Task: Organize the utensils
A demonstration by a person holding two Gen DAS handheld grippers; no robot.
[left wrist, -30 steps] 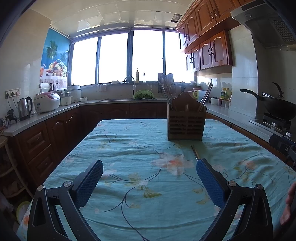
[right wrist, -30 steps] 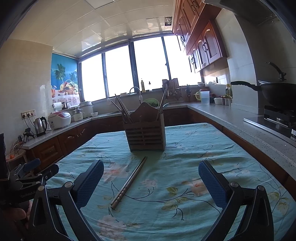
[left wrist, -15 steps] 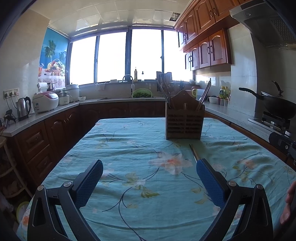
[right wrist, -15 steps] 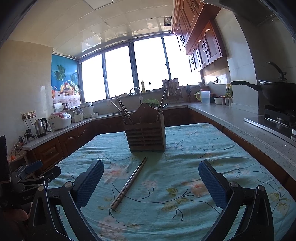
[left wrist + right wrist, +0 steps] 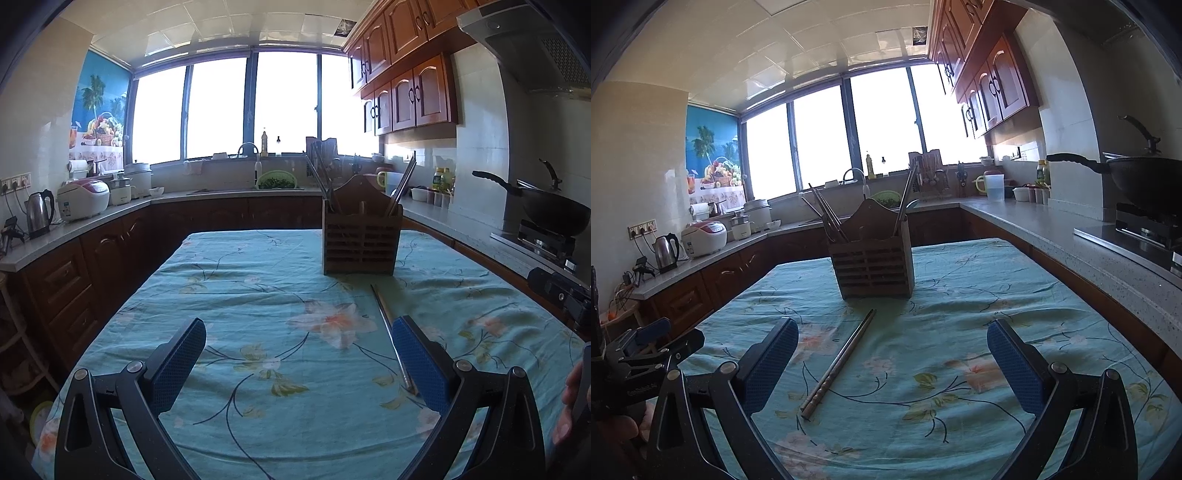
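A wooden utensil holder [image 5: 362, 236] [image 5: 873, 264] stands upright on the table with several chopsticks leaning in it. A pair of metal chopsticks [image 5: 839, 363] lies flat on the floral cloth in front of the holder. In the left wrist view the pair [image 5: 392, 338] lies just inside the right finger. My left gripper [image 5: 299, 350] is open and empty above the cloth. My right gripper [image 5: 892, 350] is open and empty, with the chopsticks between its fingers, nearer the left one.
The table's teal floral cloth [image 5: 258, 302] is ringed by dark wooden counters. A kettle [image 5: 38, 214] and rice cooker [image 5: 84, 199] stand at left. A wok [image 5: 1145, 184] sits on the stove at right. The sink [image 5: 255, 181] is at the back.
The left gripper has shifted slightly, so the holder sits a little left in its view. The right gripper has barely moved. Both stay open.
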